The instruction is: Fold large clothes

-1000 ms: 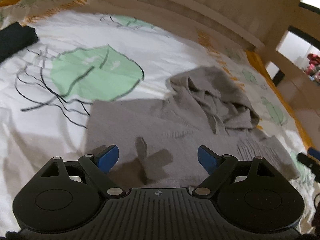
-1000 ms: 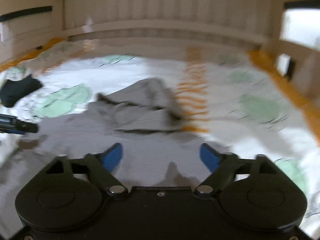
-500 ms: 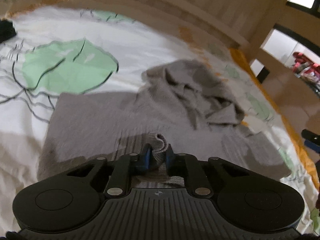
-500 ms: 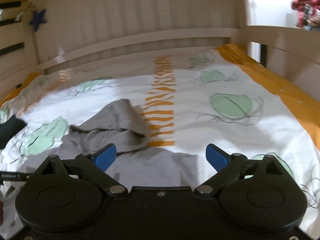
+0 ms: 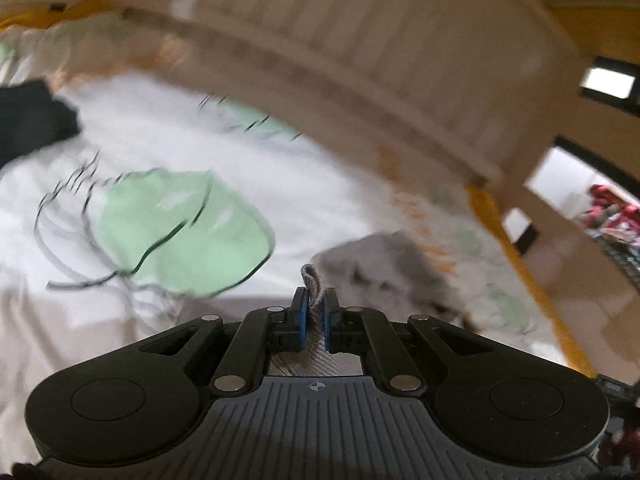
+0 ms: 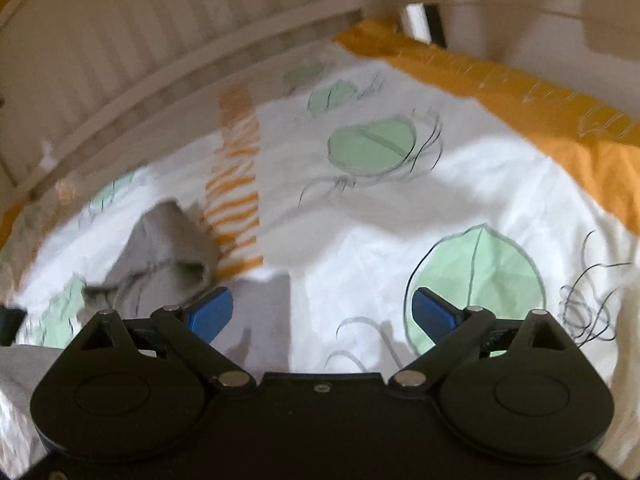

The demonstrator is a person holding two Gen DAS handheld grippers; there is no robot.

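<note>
I have the left hand-held gripper (image 5: 315,322) pinched tight on a fold of the grey hooded top (image 5: 390,268), a small loop of ribbed fabric poking up between the blue pads. So I judge this to be the pick-up stage of a fold: one edge caught, the other not yet.

The right hand-held gripper (image 6: 322,314) stands wide with nothing between its pads, hovering over the printed bed sheet (image 6: 360,220), just right of the garment's near right edge.

The top lies on the bed, toward its left half in the right view, its bunched hood (image 6: 168,240) on the far side and the flat body nearer me. Its long axis seems to run near to far, hood end pointing at the slatted headboard (image 5: 360,40).

Next, I reckon the right must drop onto a matching edge and close, so both can carry the cloth over evenly.
</note>
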